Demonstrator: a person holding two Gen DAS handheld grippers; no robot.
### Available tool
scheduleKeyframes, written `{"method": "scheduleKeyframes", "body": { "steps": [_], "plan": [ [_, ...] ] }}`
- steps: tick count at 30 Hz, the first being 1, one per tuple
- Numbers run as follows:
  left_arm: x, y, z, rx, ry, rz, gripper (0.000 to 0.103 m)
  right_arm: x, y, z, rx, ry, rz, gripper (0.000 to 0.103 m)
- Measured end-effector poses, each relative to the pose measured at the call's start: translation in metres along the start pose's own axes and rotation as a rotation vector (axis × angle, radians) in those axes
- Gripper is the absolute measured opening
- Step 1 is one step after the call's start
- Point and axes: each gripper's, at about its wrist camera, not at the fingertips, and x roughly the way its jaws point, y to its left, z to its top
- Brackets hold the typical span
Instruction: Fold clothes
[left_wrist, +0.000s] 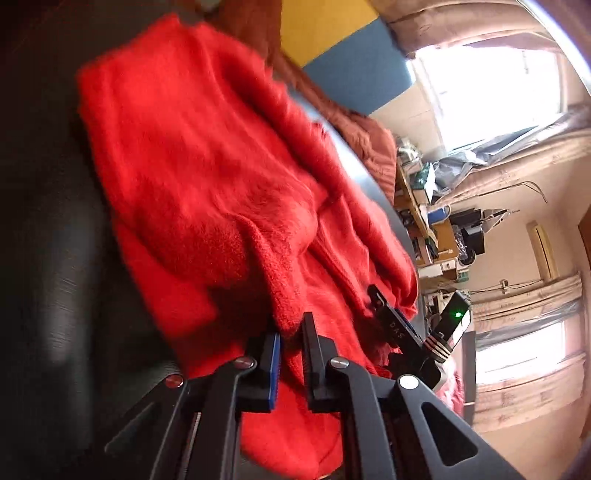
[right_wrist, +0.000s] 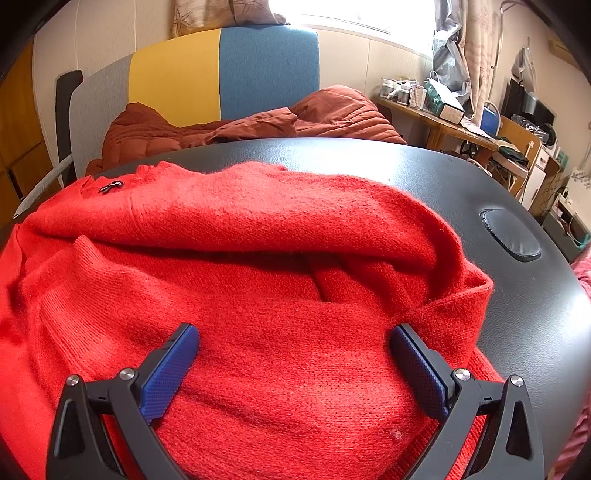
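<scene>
2 handheld grippers work a red knit sweater heaped on a black table. Left gripper, jaws narrow, pinches a fold at 6 o'clock. Right gripper hovers over the sweater at 6 o'clock, jaws wide, blue pads gripping nothing.
</scene>
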Motion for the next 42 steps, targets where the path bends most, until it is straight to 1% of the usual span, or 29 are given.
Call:
{"method": "scheduleKeyframes", "body": {
  "steps": [8, 12, 16, 17, 19, 20, 21, 23, 26, 28, 32, 37, 40, 42],
  "plan": [
    [-0.052, 0.056, 0.014, -0.088, -0.085, 0.118, 0.009, -0.001, 0.000, 0.000, -0.001, -0.001, 0.000, 0.103],
    [-0.075, 0.078, 0.016, -0.132, -0.139, 0.170, 0.020, -0.001, 0.000, 0.000, -0.001, -0.001, -0.001, 0.103],
    [-0.094, 0.093, 0.013, -0.175, -0.207, 0.214, 0.022, -0.001, 0.000, 0.000, -0.002, -0.001, -0.002, 0.103],
    [-0.098, 0.090, 0.012, -0.154, -0.222, 0.214, 0.022, -0.001, 0.000, 0.000, -0.001, -0.001, -0.001, 0.103],
    [-0.100, 0.074, 0.006, -0.058, -0.219, 0.213, 0.023, -0.001, 0.000, 0.000, -0.001, -0.002, -0.001, 0.103],
    [-0.098, 0.062, 0.003, 0.009, -0.209, 0.218, 0.026, -0.001, 0.000, 0.000, 0.000, -0.002, -0.001, 0.103],
    [-0.093, 0.049, -0.001, 0.085, -0.201, 0.233, 0.028, -0.001, 0.000, 0.000, -0.001, -0.002, -0.001, 0.103],
    [-0.080, 0.019, -0.015, 0.271, -0.189, 0.273, 0.030, -0.001, 0.000, 0.000, -0.001, -0.002, -0.002, 0.103],
    [-0.054, -0.012, -0.035, 0.491, -0.121, 0.291, 0.032, -0.001, 0.000, 0.000, -0.001, -0.002, -0.001, 0.103],
    [-0.040, -0.021, -0.048, 0.588, -0.089, 0.312, 0.036, -0.001, 0.001, 0.001, 0.000, -0.002, -0.001, 0.103],
    [-0.031, -0.033, -0.060, 0.767, -0.061, 0.353, 0.042, -0.002, 0.000, 0.000, 0.002, -0.003, 0.002, 0.103],
    [-0.026, -0.042, -0.067, 0.965, -0.018, 0.422, 0.044, -0.003, 0.000, 0.000, 0.002, -0.004, 0.003, 0.103],
    [-0.026, -0.045, -0.083, 1.170, -0.015, 0.497, 0.046, -0.003, 0.000, 0.001, 0.002, -0.004, 0.002, 0.103],
    [-0.020, -0.047, -0.093, 1.304, -0.019, 0.563, 0.046, -0.003, 0.000, 0.001, 0.001, -0.004, 0.001, 0.103]
  ]
}}
